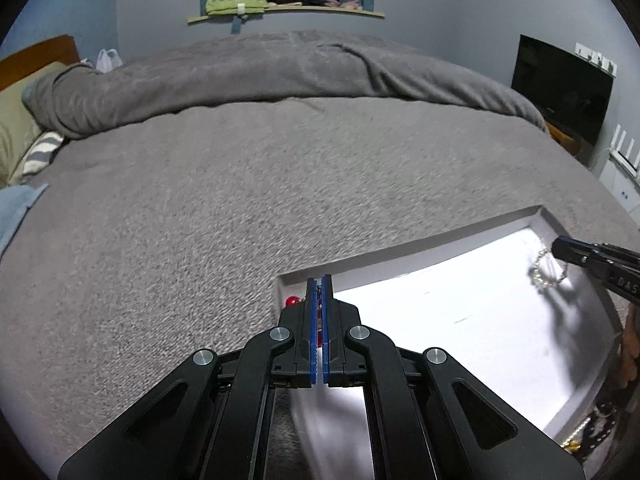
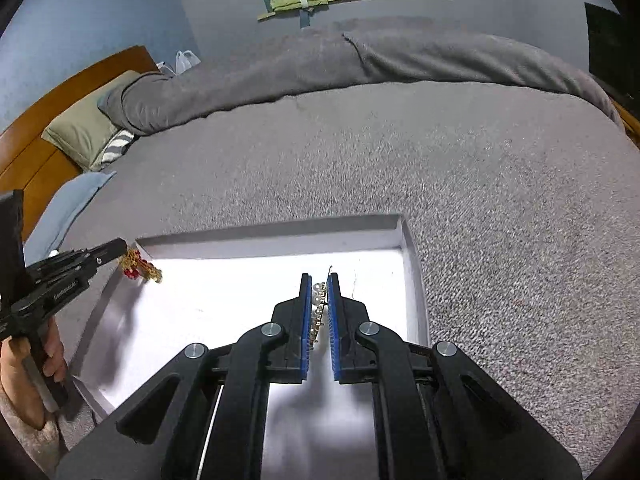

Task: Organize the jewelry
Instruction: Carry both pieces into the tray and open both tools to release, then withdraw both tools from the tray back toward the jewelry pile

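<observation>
A shallow white tray [image 1: 460, 248] lies on the grey bed; it also shows in the right wrist view [image 2: 272, 236]. My left gripper [image 1: 319, 280] is shut on a red and gold earring [image 1: 291, 301] over the tray's far left corner; the earring hangs from its tips in the right wrist view [image 2: 140, 270]. My right gripper [image 2: 318, 278] is shut on a pearl and silver earring [image 2: 319, 300] above the tray's right part; in the left wrist view the earring [image 1: 546, 274] dangles from that gripper [image 1: 560, 249].
A grey blanket [image 1: 240, 184] covers the bed. Pillows [image 2: 86, 136] and a wooden headboard [image 2: 52, 120] lie at the far left. A dark TV [image 1: 562, 88] stands at the right wall. More jewelry [image 1: 580, 434] lies by the tray's near right corner.
</observation>
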